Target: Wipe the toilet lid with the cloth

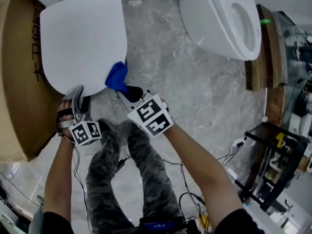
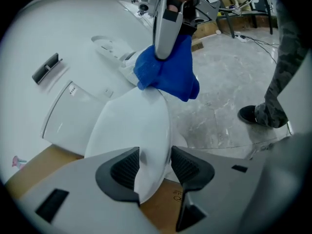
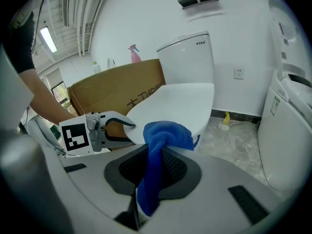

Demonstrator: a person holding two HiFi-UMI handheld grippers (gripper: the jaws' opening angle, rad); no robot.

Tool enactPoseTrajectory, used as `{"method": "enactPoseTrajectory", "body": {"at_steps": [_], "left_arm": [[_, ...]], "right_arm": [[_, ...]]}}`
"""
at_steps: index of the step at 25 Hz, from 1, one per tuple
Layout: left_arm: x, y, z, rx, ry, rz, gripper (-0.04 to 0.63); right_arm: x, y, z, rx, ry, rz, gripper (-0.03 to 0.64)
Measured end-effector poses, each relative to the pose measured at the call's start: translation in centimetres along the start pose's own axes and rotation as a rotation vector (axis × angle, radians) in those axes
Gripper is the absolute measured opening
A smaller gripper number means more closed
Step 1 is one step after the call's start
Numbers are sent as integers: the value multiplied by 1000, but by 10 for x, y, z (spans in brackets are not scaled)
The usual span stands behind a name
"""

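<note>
The white toilet lid (image 1: pixel 83 38) lies closed at the upper left. My left gripper (image 1: pixel 78 95) stands open at its front rim. In the left gripper view the lid's edge (image 2: pixel 131 126) runs between the two pads of the left gripper (image 2: pixel 155 167). My right gripper (image 1: pixel 124 90) is shut on a bunched blue cloth (image 1: pixel 117 76), which touches the lid's front right edge. In the right gripper view the cloth (image 3: pixel 165 133) hangs from the right gripper (image 3: pixel 155 165) before the lid (image 3: pixel 180 99), with the left gripper (image 3: pixel 114 126) to its left.
A second white toilet (image 1: pixel 224 18) with its seat showing stands at the upper right. A cardboard box (image 1: pixel 19 82) stands at the left of the lid. The person's legs (image 1: pixel 146 174) and cables (image 1: pixel 190 199) are on the marble floor; a rack (image 1: pixel 278 165) stands at right.
</note>
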State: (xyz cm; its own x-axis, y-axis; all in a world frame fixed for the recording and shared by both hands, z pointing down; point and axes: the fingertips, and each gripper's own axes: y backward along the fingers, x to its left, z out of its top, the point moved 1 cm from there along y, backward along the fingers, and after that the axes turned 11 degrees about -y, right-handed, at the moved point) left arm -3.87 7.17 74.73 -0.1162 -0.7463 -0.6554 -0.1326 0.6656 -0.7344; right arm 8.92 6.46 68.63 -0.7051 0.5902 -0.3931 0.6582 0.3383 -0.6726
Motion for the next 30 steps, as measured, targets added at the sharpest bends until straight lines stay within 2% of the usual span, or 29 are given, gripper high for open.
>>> {"method": "enactPoseTrajectory", "body": {"at_steps": [3,7,11,22,25,30], "left_arm": [[3,5,1,2,9,-9,204],[19,25,7,-25,36,21,187],[45,50,14,-58,23,32,186],[153,126,30,-134,43,113,183],[165,132,32,-140,41,87,179],[139,118,26,-112,44,1,179]], "right_arm": [[-6,10,4,-7,3,-3,57],[-14,29,20,-28,11,-13,57],[-19,48,36,-41,11,-27,57],[-1,93,112,-88,47,-16,57],[1,99,128,-103,50,-15,57],[3,92,130,-91,52,-10,57]]}}
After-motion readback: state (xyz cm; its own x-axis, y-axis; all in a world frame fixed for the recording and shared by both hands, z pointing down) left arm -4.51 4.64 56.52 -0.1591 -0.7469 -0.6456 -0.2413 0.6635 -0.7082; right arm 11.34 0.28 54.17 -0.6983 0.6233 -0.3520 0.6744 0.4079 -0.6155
